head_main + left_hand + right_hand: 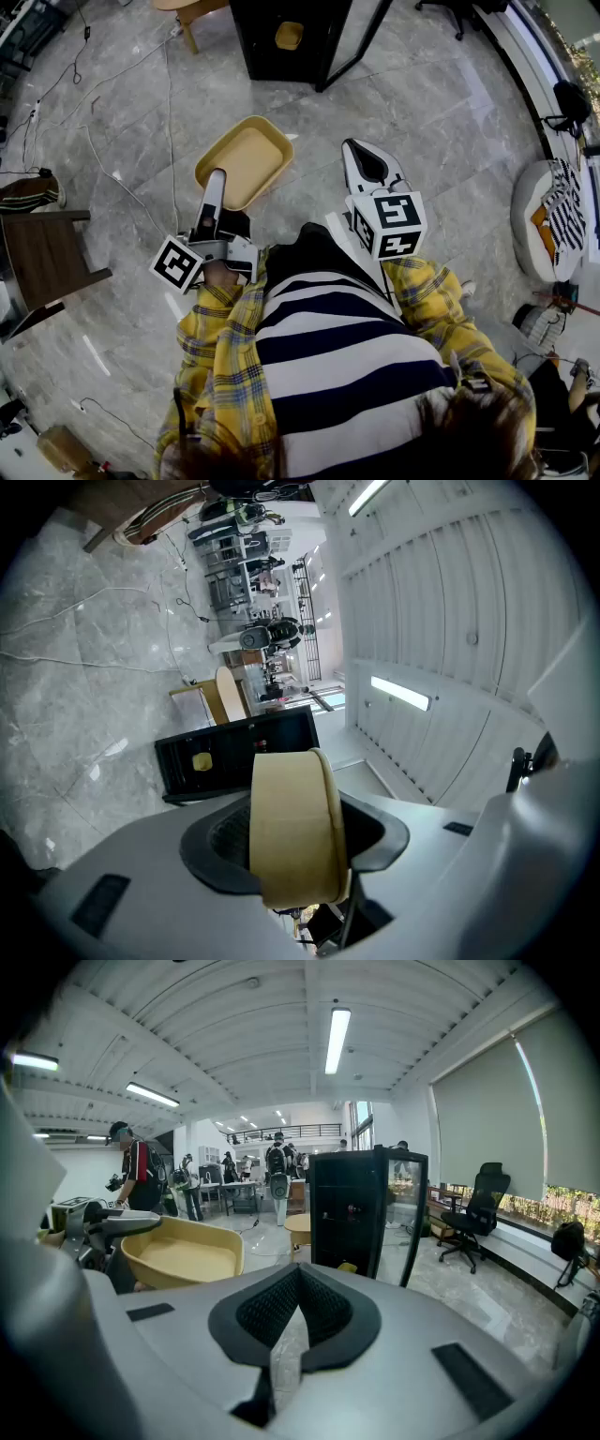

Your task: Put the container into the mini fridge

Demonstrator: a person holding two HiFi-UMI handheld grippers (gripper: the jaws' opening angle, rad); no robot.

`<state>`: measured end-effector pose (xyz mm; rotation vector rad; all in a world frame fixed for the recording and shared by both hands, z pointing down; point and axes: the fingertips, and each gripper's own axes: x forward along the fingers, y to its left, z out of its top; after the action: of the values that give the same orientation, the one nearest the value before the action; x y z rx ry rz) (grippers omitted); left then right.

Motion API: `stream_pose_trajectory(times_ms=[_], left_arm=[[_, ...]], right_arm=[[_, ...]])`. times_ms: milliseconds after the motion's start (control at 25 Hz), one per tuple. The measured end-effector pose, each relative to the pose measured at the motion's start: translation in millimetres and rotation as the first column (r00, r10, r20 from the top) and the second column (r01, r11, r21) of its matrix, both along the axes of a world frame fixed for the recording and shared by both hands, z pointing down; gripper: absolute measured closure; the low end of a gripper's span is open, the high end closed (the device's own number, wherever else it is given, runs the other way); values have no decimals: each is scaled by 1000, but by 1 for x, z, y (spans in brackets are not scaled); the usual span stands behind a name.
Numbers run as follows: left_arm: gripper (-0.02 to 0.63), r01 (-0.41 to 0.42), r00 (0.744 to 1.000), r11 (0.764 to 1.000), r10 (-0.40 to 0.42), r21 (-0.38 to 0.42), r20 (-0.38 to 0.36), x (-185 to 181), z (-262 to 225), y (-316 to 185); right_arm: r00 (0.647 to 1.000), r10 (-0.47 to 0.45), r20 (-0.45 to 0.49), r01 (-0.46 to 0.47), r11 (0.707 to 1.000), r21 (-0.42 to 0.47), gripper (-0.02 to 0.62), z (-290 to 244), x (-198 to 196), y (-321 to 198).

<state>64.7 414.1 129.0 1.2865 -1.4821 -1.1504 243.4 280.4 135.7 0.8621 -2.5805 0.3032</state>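
Observation:
A shallow yellow container (242,161) hangs over the grey marble floor, tilted, and my left gripper (214,187) is shut on its near rim. In the left gripper view the container's wall (295,827) is pinched edge-on between the dark pads. My right gripper (366,161) is beside it to the right, shut and empty, its pads meeting (298,1283). The black mini fridge (281,37) stands ahead on the floor with its glass door (356,42) swung open. A small yellow item lies inside the fridge (234,757). The right gripper view shows the container (183,1255) at left and the fridge (366,1208) ahead.
A dark wooden chair (47,258) stands at the left, with cables (112,169) trailing over the floor. A wooden stool (192,14) is beside the fridge. A white cushion with striped cloth (553,220) lies at the right. An office chair (478,1208) and people (141,1176) are farther off.

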Motion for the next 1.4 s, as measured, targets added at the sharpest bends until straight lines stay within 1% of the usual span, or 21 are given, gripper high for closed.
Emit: stream_pose_trajectory(times_ms=[160, 320, 440, 560, 800, 1000, 1160, 1240, 1400], left_arm=[[393, -1, 1000, 1000, 1, -6, 0, 3, 2, -4], [394, 16, 1000, 1000, -16, -19, 10, 2, 4, -10], [394, 24, 1000, 999, -24, -22, 10, 3, 7, -19], [394, 28, 1000, 1000, -28, -13, 10, 3, 9, -18], [393, 55, 998, 998, -54, -27, 21, 2, 13, -42], [394, 61, 998, 997, -61, -43, 6, -14, 23, -44], [394, 58, 998, 997, -58, -45, -7, -37, 32, -61], [394, 40, 999, 998, -41, -47, -24, -49, 36, -72], [393, -9, 1000, 999, 7, -49, -26, -80, 42, -93]], right_arm=[[1000, -4, 29, 5, 1000, -9, 569, -2, 1, -3], [1000, -13, 22, 13, 1000, 1, 569, 1, 4, -13], [1000, -15, 18, 16, 1000, -8, 568, 6, 8, -23], [1000, -23, 17, 24, 1000, -12, 568, 10, 9, -21], [999, -42, 23, 43, 999, -34, 568, 23, 1, -52], [999, -50, 8, 50, 998, -36, 568, 26, -15, -53], [998, -55, -12, 54, 998, -25, 568, 29, -32, -66], [999, -37, -21, 36, 999, -22, 568, 30, -42, -75], [1000, -1, -30, 1, 1000, -12, 568, 28, -70, -94]])
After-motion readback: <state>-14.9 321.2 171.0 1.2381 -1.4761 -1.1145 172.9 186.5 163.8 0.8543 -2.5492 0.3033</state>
